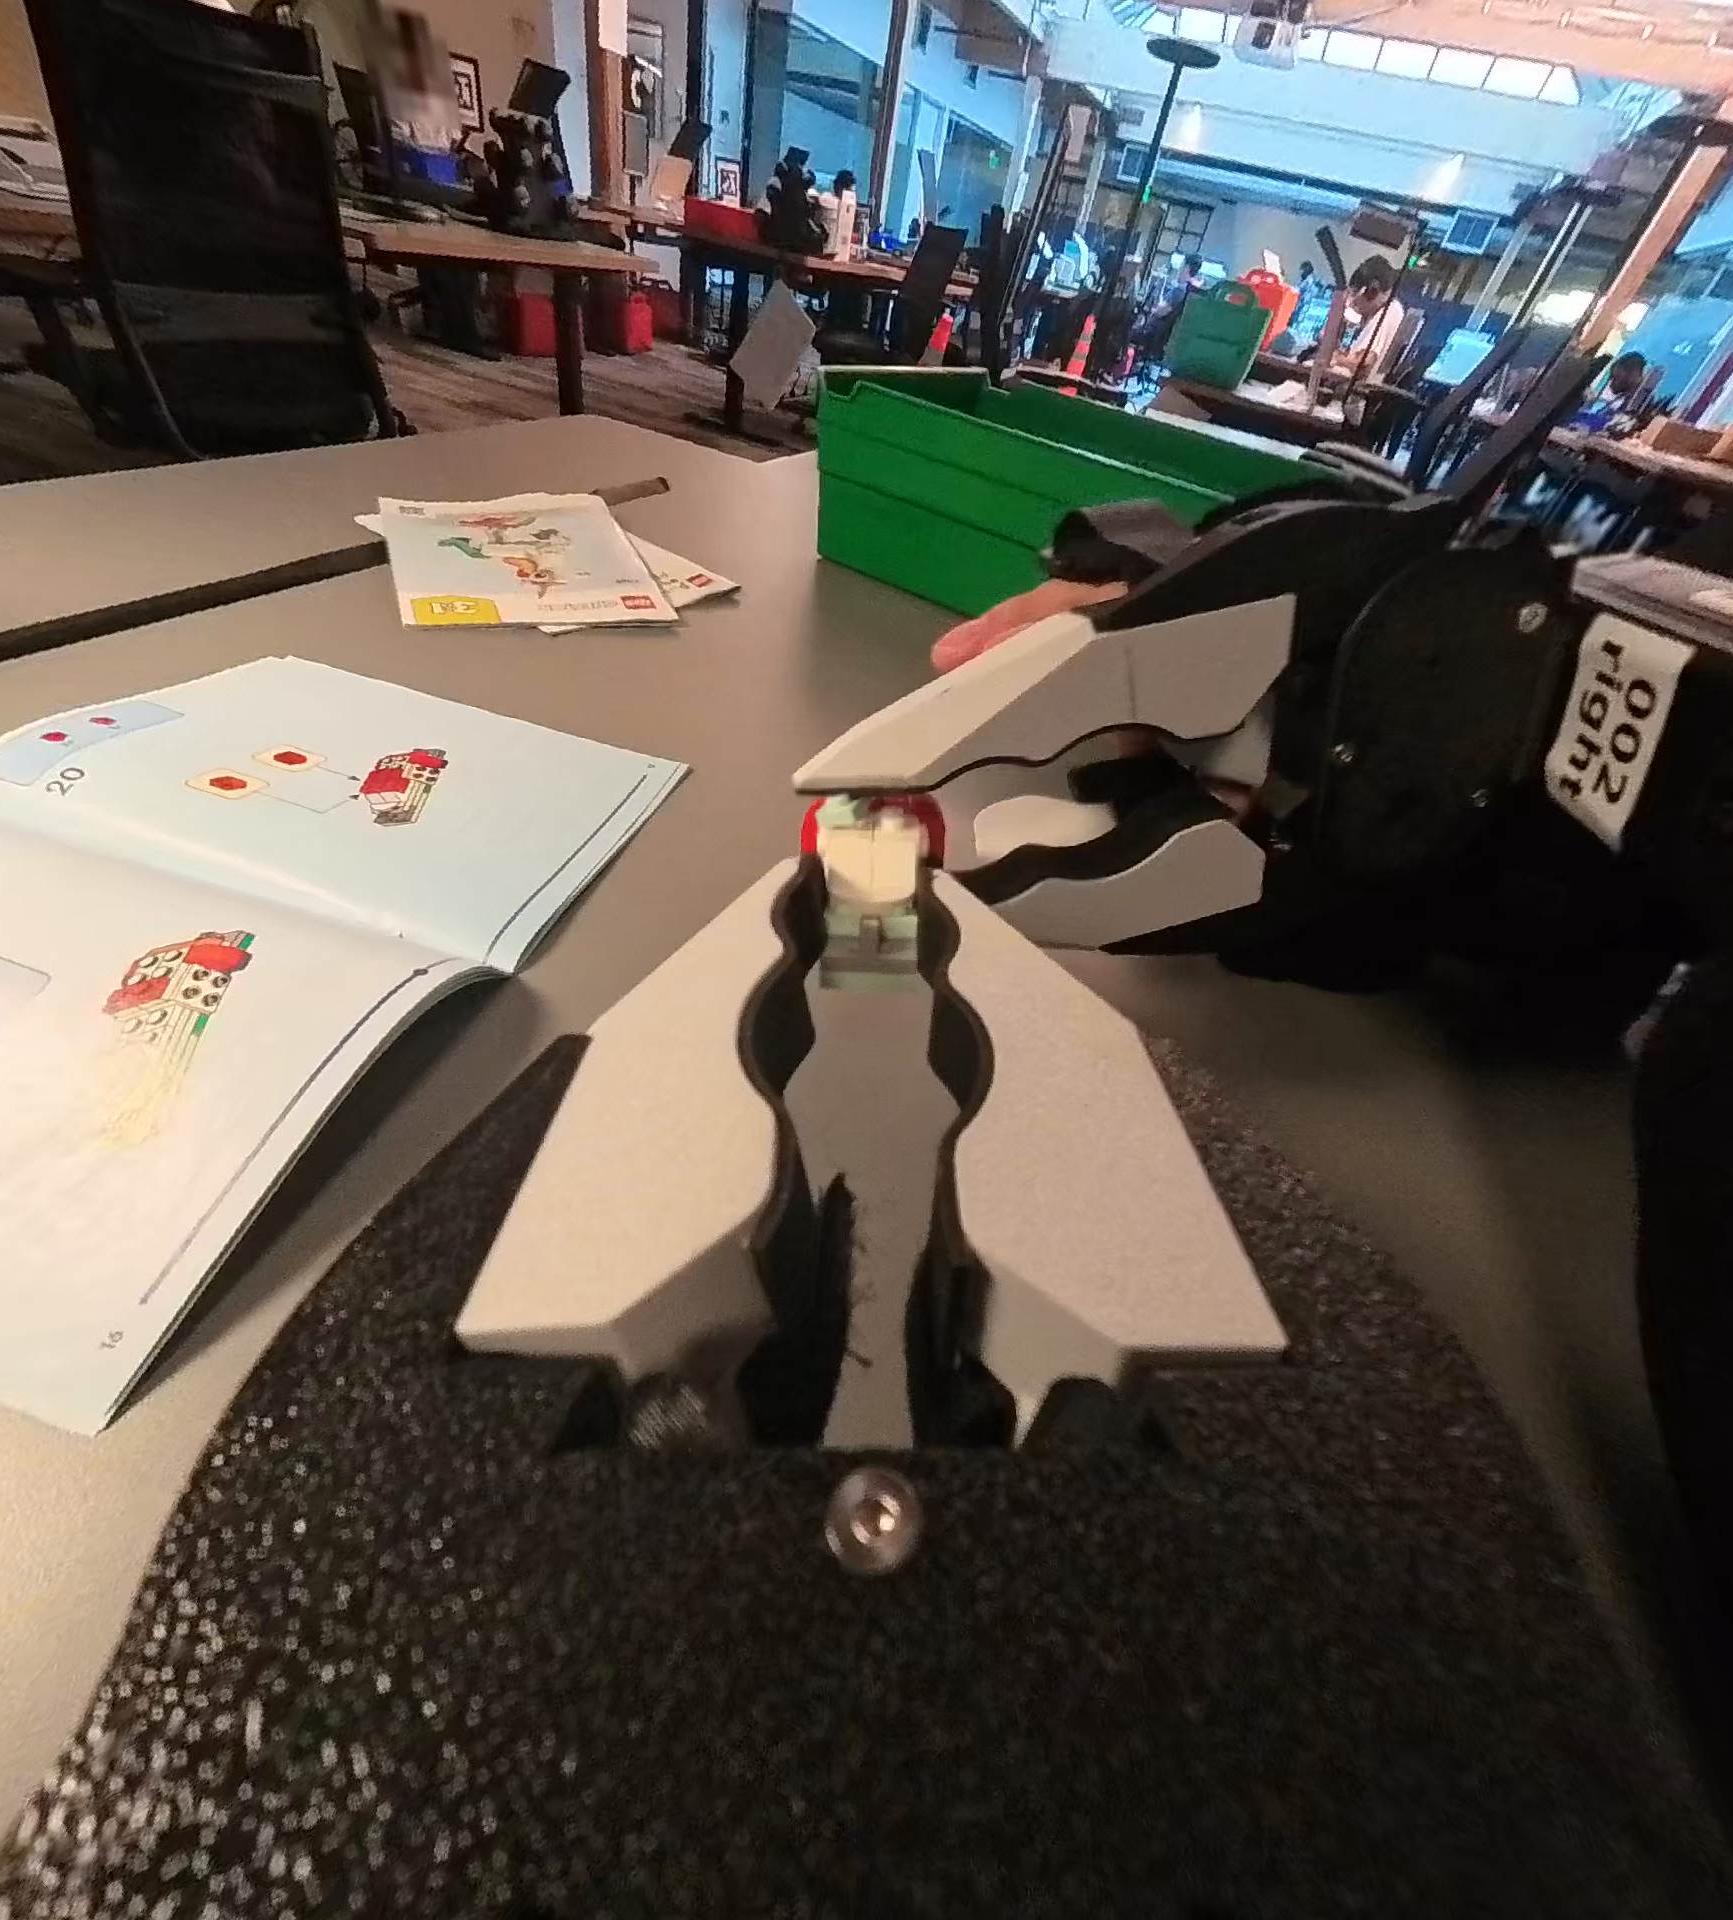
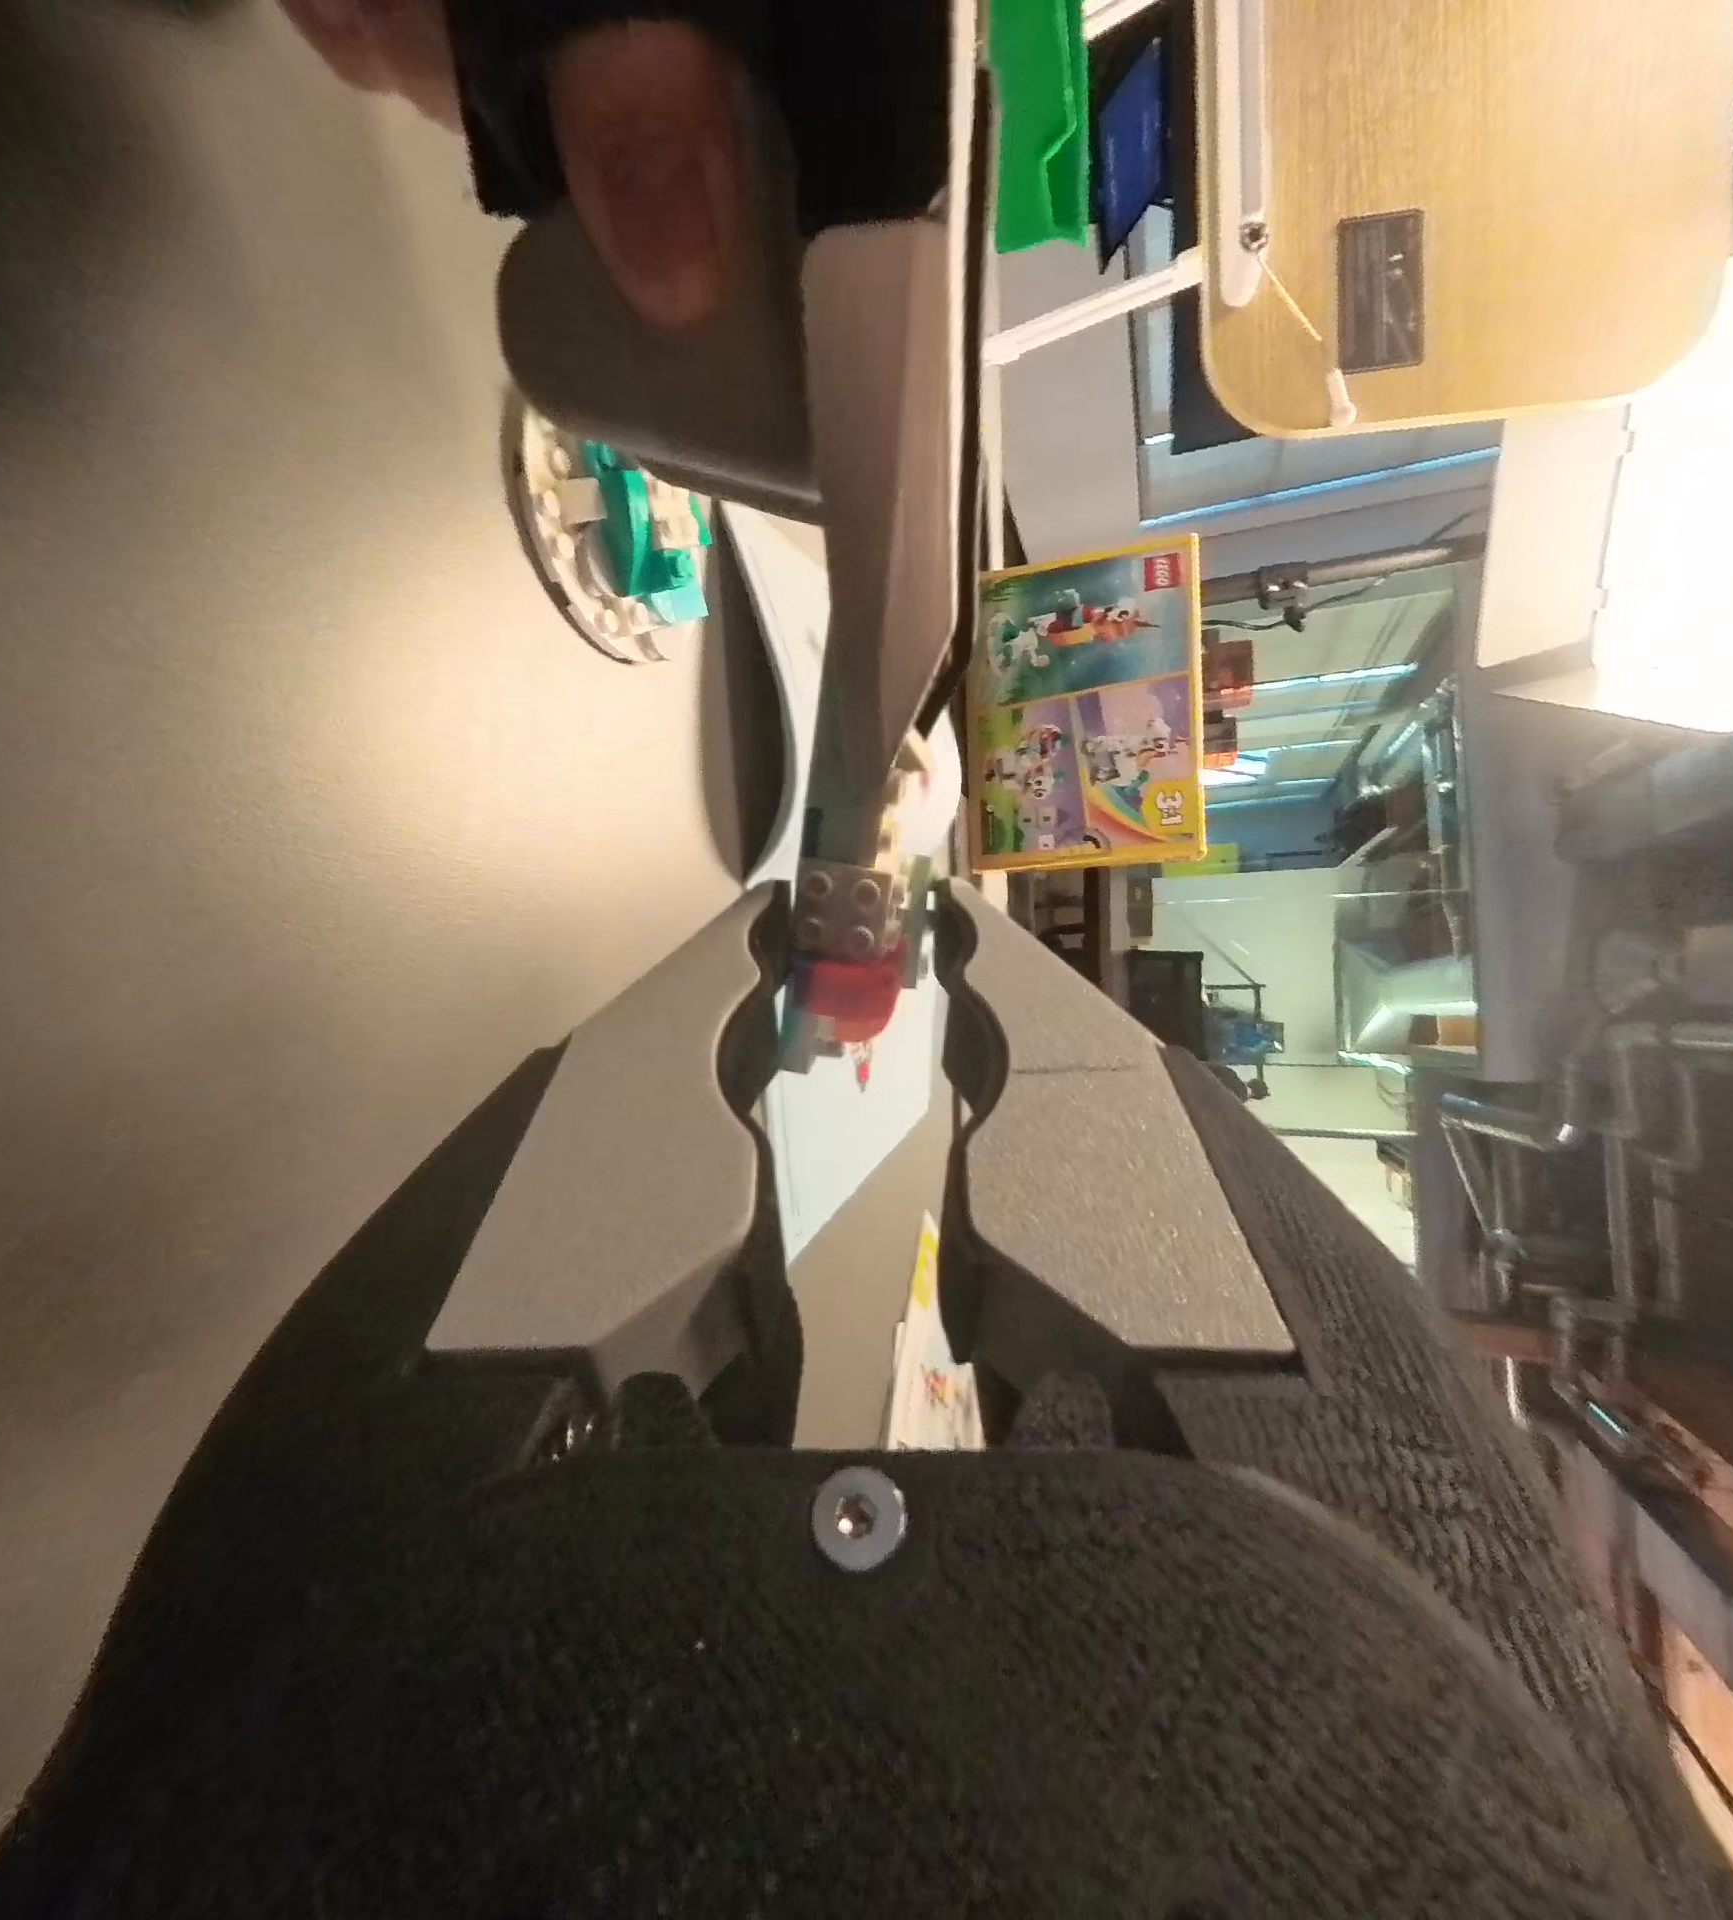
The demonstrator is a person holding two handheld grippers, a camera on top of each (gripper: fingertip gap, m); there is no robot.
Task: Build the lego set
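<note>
A small lego assembly (image 1: 867, 878) of white, pale green, grey and red bricks is held above the grey table (image 1: 820, 644). My left gripper (image 1: 862, 894) is shut on its lower part. My right gripper (image 1: 893, 831) comes in from the right, turned on its side, with its jaws straddling the red top. In the right wrist view the assembly (image 2: 841, 945) sits between the right gripper's tips (image 2: 857, 914), against one finger, with a thin gap at the other. The left gripper (image 2: 872, 790) reaches in from above.
An open instruction booklet (image 1: 270, 883) lies at the left, with more booklets (image 1: 540, 566) behind it. A green bin (image 1: 945, 488) stands at the back. A round white and teal lego build (image 2: 613, 551) and the set's box (image 2: 1090, 707) are on the table. The grippers are tip to tip, or close to it.
</note>
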